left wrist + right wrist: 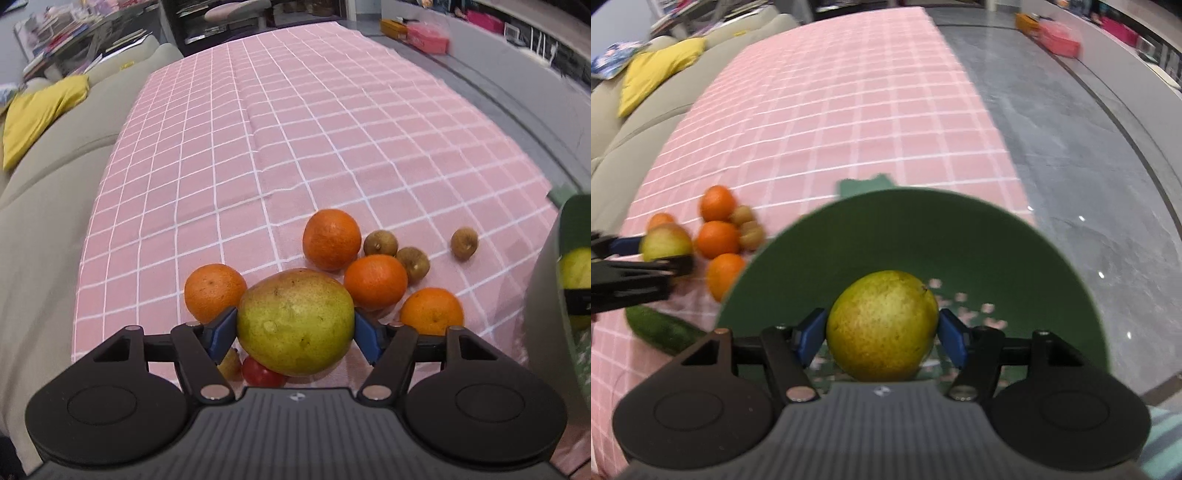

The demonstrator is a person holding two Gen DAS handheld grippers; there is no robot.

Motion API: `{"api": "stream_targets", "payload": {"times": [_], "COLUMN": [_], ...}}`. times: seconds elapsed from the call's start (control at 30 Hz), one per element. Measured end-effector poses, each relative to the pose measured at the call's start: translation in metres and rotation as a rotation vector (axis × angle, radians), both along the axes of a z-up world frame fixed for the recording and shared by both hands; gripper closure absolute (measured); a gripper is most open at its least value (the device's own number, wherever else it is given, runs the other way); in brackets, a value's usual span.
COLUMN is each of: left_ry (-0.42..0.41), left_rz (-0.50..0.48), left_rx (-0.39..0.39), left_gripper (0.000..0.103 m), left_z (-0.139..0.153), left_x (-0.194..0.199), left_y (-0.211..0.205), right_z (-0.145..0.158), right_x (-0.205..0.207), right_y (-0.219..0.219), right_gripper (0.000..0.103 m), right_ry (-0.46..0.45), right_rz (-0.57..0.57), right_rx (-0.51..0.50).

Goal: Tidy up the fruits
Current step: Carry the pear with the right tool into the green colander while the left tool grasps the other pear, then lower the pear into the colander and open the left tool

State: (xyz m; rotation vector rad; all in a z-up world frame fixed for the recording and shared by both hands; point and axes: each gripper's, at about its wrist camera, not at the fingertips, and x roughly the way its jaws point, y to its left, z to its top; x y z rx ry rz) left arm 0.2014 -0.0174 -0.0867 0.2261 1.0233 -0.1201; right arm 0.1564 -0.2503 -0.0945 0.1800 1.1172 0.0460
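Right gripper (882, 334) holds a pear (882, 325) over the green bowl (923, 229)

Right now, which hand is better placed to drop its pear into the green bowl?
Right. The right gripper holds its pear over the green bowl; the left gripper grips another pear among oranges.

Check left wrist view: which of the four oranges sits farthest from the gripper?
The orange at the top of the cluster, beyond the pear between the left gripper's pads. The other three lie lower in frame, closer to the fingers.
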Motion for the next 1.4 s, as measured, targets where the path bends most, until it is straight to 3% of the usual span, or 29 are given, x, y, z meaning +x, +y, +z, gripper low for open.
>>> {"api": "stream_targets", "payload": {"times": [0.13, 0.27, 0.37, 0.6, 0.73, 0.87, 1.03, 1.17, 1.23, 1.4], "left_ry": [-0.009, -0.005, -0.014, -0.027, -0.041, 0.008, 0.096, 0.151, 0.185, 0.264], "left_rz": [0.021, 0.068, 0.056, -0.064, -0.18, -0.269, -0.311, -0.363, -0.386, -0.372], "left_rx": [-0.011, -0.112, -0.156, -0.213, -0.206, -0.2, -0.259, -0.192, -0.157, -0.145], "left_gripper": [0.027, 0.027, 0.027, 0.027, 0.027, 0.027, 0.027, 0.027, 0.027, 0.027], "left_z": [0.011, 0.03, 0.045, 0.074, 0.082, 0.08, 0.067, 0.052, 0.045, 0.031], "left_x": [-0.007, -0.018, -0.03, -0.061, -0.078, -0.089, -0.09, -0.089, -0.086, -0.076], "left_y": [0.003, 0.009, 0.003, -0.034, -0.064, -0.089, -0.108, -0.13, -0.139, -0.15], "right_z": [0.0, 0.0, 0.002, 0.019, 0.034, 0.045, 0.055, 0.054, 0.053, 0.051], "right_x": [0.001, -0.004, -0.005, -0.023, -0.047, -0.073, -0.093, -0.1, -0.101, -0.102], "right_y": [0.0, -0.004, -0.004, -0.014, -0.026, -0.034, -0.043, -0.056, -0.061, -0.071], "right_gripper": [0.04, 0.04, 0.029, 0.029, 0.029, 0.029, 0.052, 0.054, 0.062, 0.064], "right_ry": [0.002, 0.005, -0.017, -0.054, -0.07, -0.08, -0.146, -0.168, -0.167, -0.18], "right_rz": [-0.005, -0.02, -0.024, -0.018, -0.01, 0.007, -0.004, -0.049, -0.069, -0.098], "right_rx": [0.002, 0.018, -0.001, -0.011, -0.014, -0.044, -0.039, -0.005, 0.023, 0.082]}}
